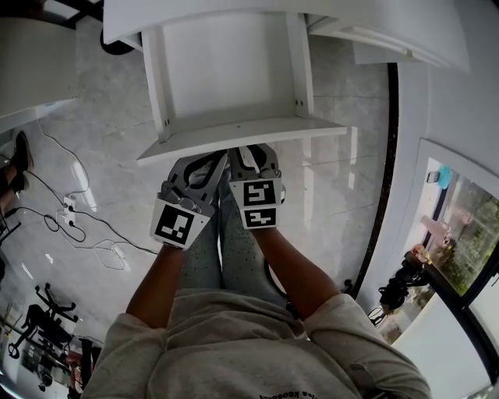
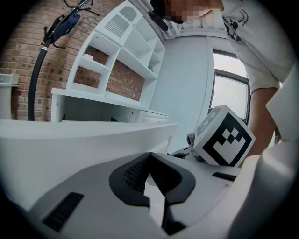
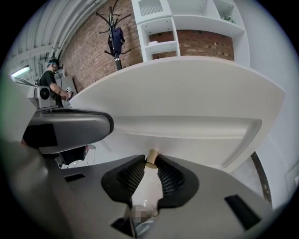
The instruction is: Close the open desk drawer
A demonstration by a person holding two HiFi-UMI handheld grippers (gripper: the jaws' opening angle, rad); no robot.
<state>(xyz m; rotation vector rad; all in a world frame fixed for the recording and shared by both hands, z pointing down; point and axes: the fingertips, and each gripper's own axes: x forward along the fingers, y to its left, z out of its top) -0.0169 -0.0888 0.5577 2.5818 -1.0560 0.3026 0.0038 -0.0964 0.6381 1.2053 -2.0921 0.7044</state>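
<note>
Cables lie loose on the pale floor at the far left of the head view. Next to the right, the left gripper sits just under the front panel of the drawer. In the left gripper view its jaws are fully together at the tips, with nothing between them. Touching it on the right, the right gripper meets the same panel near its middle. In the right gripper view its pads are clamped on a small brass knob on the panel face. The drawer is pulled well out of the white desk and points at the person. Its front panel runs left to right, slightly tilted. Its side walls run from the desk towards the grippers.
</note>
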